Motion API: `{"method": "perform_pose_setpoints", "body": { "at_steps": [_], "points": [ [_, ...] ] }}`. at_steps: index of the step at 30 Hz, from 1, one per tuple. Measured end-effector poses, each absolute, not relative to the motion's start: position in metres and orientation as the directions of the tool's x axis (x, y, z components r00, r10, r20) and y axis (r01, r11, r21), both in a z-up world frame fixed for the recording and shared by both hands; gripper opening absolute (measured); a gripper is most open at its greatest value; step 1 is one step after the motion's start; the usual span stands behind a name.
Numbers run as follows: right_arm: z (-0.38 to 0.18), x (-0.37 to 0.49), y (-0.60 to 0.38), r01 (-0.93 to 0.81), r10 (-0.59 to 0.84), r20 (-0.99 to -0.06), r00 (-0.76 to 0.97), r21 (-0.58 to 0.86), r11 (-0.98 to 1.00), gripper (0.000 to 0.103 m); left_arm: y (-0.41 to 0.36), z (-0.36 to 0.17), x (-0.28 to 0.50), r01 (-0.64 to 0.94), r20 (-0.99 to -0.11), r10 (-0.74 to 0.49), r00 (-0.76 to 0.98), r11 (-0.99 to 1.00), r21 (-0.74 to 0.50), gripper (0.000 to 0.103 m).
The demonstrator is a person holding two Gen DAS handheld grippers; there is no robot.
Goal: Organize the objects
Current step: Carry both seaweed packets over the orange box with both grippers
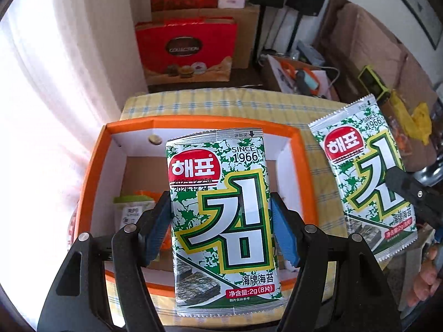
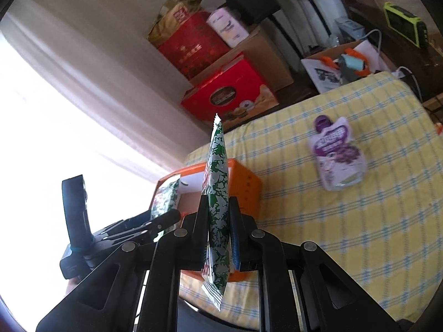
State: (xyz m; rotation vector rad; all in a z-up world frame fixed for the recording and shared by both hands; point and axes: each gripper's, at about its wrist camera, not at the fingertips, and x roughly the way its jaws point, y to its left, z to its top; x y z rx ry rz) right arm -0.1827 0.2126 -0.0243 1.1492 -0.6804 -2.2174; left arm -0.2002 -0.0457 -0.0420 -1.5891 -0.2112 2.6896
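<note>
Left gripper clamped on seaweed packet (flat-on), right gripper pinching second packet edgewise.

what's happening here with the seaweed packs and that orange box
A person is tidying snacks, a gripper in each hand. The left gripper holds one seaweed packet by its edges above the open orange box, which already has a packet inside. The right gripper is shut on a second seaweed packet, pinched flat, close beside the box. A purple pouch lies on the yellow checked cloth.
</note>
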Motion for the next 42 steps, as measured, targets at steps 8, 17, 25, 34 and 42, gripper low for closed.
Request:
{"method": "perform_pose_setpoints", "body": {
  "at_steps": [8, 17, 25, 34, 42],
  "points": [
    [-0.034, -0.195, 0.172, 0.241, -0.678, -0.583, -0.448, 0.651, -0.720, 0.013, -0.060, -0.055, -0.204, 0.067, -0.883, 0.069, -0.465, -0.991, -0.113, 0.065],
    [-0.051, -0.206, 0.136, 0.233, -0.664, -0.614, -0.427, 0.634, -0.737, 0.013, -0.071, -0.067, -0.211, 0.069, -0.893, 0.067, -0.445, -0.992, -0.109, 0.066],
    [-0.066, -0.208, 0.130, 0.192, -0.630, -0.629, -0.456, 0.622, -0.759, 0.013, -0.077, -0.074, -0.223, 0.075, -0.896, 0.079, -0.438, -0.989, -0.124, 0.066],
    [-0.068, -0.200, 0.124, 0.188, -0.539, -0.680, -0.498, 0.522, -0.832, 0.018, -0.060, -0.085, -0.234, 0.034, -0.906, 0.103, -0.411, -0.991, -0.128, 0.067],
    [-0.057, -0.192, 0.132, 0.205, -0.512, -0.680, -0.525, 0.483, -0.851, 0.030, -0.059, -0.094, -0.233, 0.047, -0.912, 0.135, -0.387, -0.985, -0.166, 0.069]
  ]
}}
